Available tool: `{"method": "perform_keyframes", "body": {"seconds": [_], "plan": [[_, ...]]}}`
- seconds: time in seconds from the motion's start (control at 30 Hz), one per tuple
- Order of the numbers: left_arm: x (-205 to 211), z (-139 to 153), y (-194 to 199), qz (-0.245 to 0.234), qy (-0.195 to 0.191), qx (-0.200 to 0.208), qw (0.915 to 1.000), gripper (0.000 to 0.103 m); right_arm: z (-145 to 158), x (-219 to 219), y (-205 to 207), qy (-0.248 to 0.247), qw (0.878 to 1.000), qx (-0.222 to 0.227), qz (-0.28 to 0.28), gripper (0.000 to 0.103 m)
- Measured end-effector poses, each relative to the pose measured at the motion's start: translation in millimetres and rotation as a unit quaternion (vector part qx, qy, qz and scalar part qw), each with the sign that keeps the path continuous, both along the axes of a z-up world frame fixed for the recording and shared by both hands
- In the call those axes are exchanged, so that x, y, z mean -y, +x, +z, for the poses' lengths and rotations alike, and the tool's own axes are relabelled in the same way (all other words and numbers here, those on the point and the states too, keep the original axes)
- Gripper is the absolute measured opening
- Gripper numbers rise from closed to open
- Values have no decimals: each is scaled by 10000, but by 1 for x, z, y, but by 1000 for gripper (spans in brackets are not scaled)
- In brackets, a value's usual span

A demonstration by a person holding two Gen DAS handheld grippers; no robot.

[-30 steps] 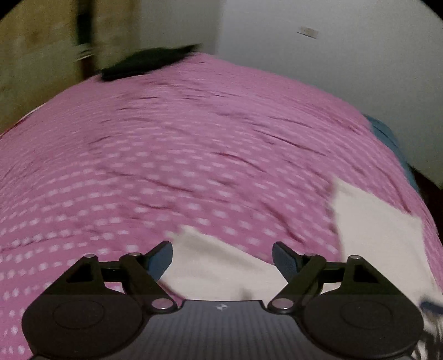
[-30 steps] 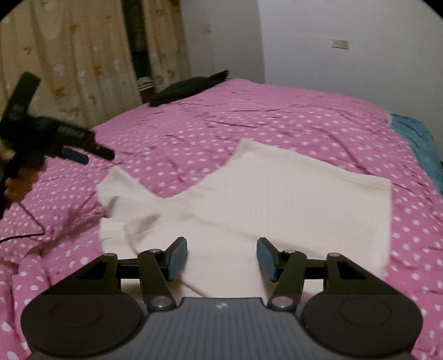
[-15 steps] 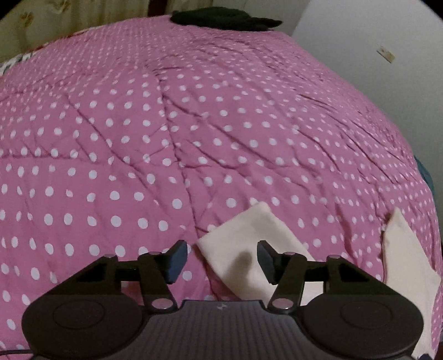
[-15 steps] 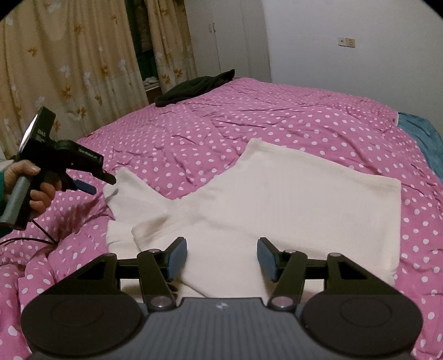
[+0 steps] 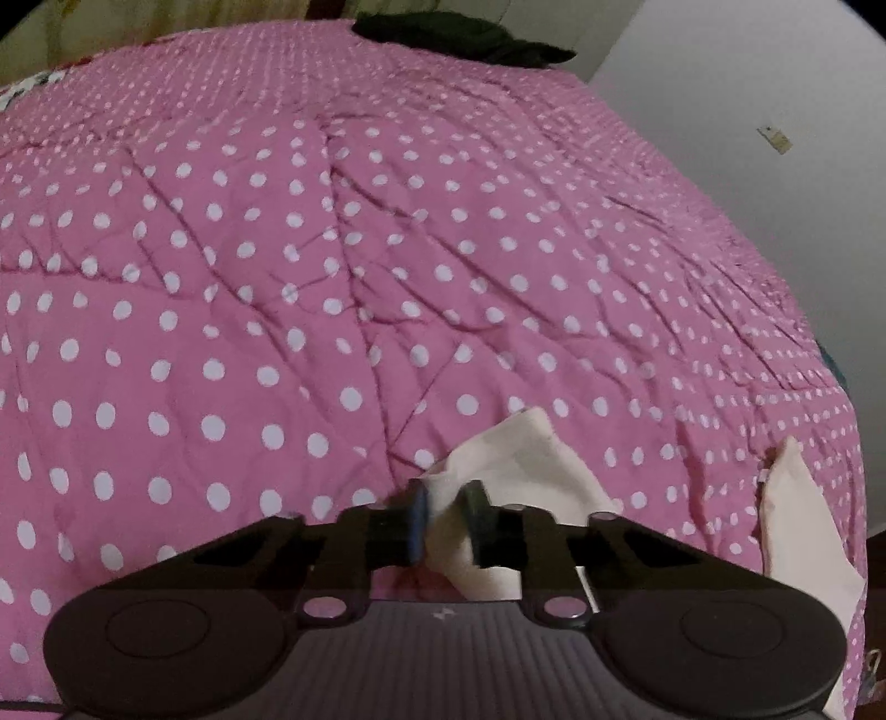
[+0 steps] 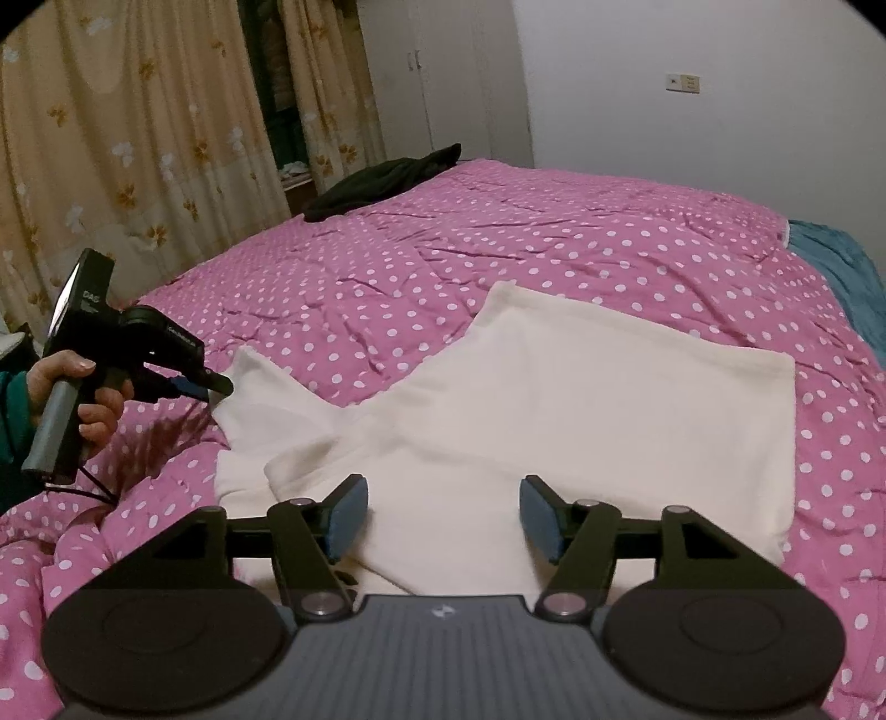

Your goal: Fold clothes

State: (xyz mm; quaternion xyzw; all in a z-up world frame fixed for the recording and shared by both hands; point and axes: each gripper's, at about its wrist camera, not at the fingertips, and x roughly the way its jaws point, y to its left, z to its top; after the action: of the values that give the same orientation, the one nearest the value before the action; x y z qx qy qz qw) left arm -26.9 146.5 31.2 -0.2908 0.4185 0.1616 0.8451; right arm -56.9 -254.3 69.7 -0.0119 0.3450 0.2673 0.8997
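Note:
A cream garment (image 6: 581,399) lies spread on the pink polka-dot bed cover (image 6: 498,249). Its left sleeve end (image 6: 260,382) points to the left. In the left wrist view my left gripper (image 5: 446,520) is shut on that cream sleeve end (image 5: 515,459), which bunches between the pads. The left gripper also shows in the right wrist view (image 6: 213,387), held by a hand at the sleeve's tip. My right gripper (image 6: 443,518) is open and empty, just above the garment's near edge.
A black garment (image 6: 382,180) lies at the bed's far corner, also in the left wrist view (image 5: 459,33). Floral curtains (image 6: 138,138) hang at left. A teal cloth (image 6: 841,266) lies at the bed's right edge. White walls stand behind.
My left gripper has moved down onto the sleeve end and shut on it. My right gripper stays open over the garment's near edge.

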Motion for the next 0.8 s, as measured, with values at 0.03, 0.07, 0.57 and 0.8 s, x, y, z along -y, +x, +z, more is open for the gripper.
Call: {"method": "perform_keyframes", "body": {"seconds": [0.03, 0.07, 0.57, 0.8], "plan": [[0, 2, -2, -43, -36, 55, 10000, 10, 0, 1, 0, 10, 10000, 0, -12, 62], [1, 5, -3, -100, -67, 118, 9999, 8, 0, 1, 0, 20, 10000, -1, -24, 62], [115, 103, -5, -2282, -352, 1470, 9618, 6, 5, 34, -4, 381, 9976, 27, -579, 62], [182, 140, -4, -3257, -464, 1918, 9247, 6, 6, 60, -12, 506, 9939, 73, -982, 62]]}}
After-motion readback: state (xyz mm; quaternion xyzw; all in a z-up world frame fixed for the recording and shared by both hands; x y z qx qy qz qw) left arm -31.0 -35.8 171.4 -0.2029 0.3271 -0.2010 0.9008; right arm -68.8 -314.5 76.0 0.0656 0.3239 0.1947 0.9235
